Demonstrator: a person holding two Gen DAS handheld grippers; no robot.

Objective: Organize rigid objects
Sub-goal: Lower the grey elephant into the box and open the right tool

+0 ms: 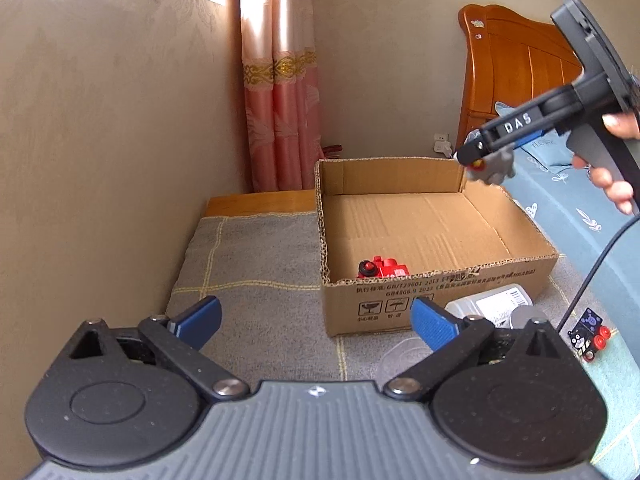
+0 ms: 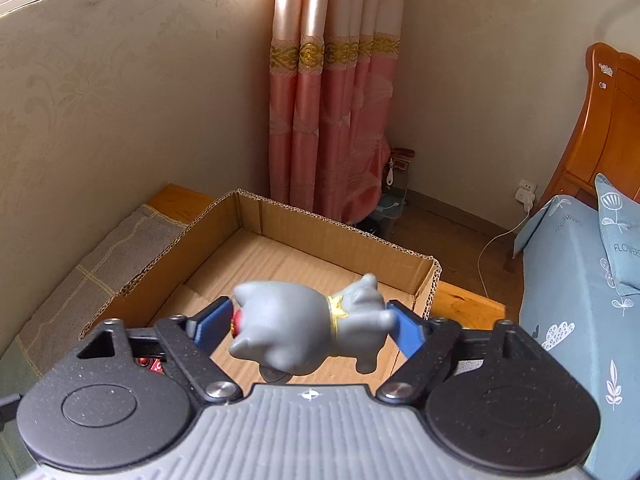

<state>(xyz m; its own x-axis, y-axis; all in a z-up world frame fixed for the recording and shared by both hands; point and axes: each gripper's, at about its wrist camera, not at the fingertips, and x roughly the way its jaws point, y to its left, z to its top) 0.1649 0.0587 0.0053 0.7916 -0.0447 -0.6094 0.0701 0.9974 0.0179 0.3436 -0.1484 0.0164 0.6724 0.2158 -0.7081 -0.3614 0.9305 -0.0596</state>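
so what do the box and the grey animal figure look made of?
Box: corrugated cardboard, matte brown; fluted layers show along the cut rim. Grey animal figure: probably moulded plastic or vinyl, smooth with a soft sheen and painted gold collar; could be resin.

Both wrist cameras tilt down at the open brown cardboard box — left from before it, right close above — sharing its interior.

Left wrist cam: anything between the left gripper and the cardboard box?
Nothing: only bare grey checked blanket lies between the open left gripper and the cardboard box, as the left wrist view shows.
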